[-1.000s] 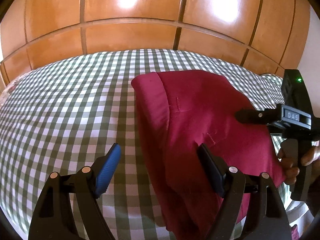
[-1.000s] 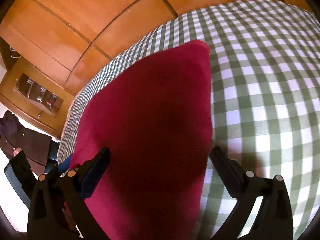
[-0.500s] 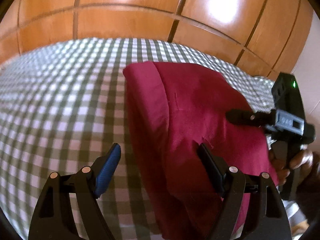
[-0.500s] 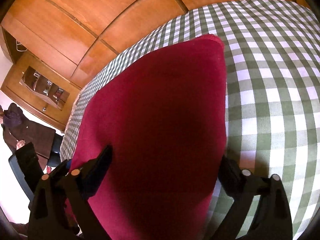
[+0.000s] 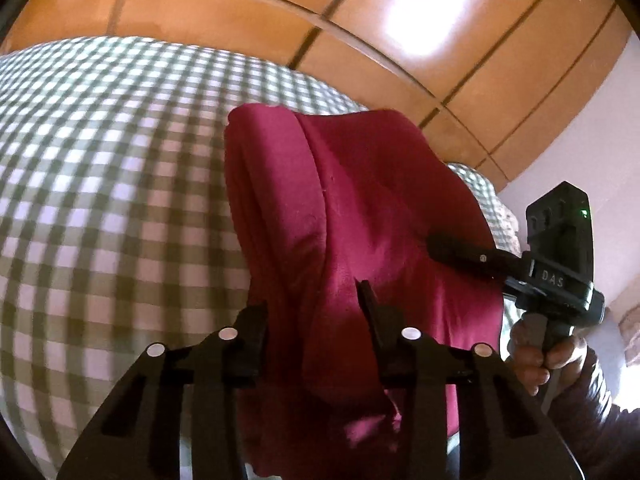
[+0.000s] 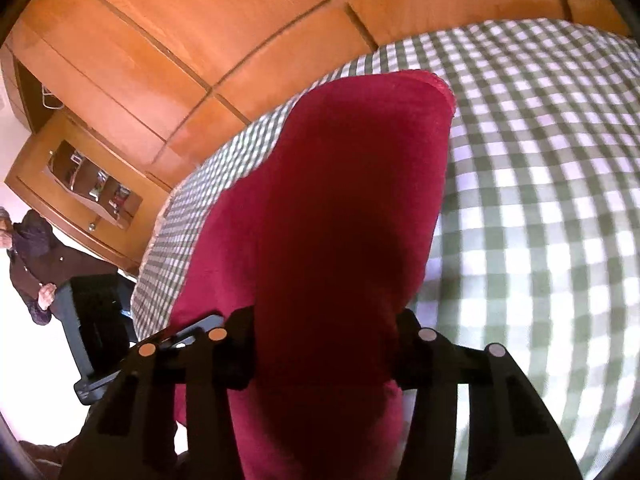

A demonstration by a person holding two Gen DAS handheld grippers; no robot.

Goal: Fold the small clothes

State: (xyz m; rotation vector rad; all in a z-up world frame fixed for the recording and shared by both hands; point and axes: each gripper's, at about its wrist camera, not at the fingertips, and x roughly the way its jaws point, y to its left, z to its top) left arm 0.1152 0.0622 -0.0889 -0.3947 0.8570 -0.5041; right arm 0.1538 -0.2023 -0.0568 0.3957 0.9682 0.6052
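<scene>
A dark red garment lies folded lengthwise on the green-and-white checked bedcover. My left gripper is shut on the near left edge of the garment, with cloth bunched between its fingers. My right gripper is shut on the near right edge of the same garment, which fills the space between its fingers. The right gripper also shows in the left wrist view, lying on the cloth's right side.
Wooden wardrobe panels rise behind the bed. In the right wrist view a wooden dresser with a mirror and a person in dark clothes stand left of the bed.
Both grippers went from wide open to shut on the near edge of the red garment. The cloth has bunched up and lifted slightly between the fingers.
</scene>
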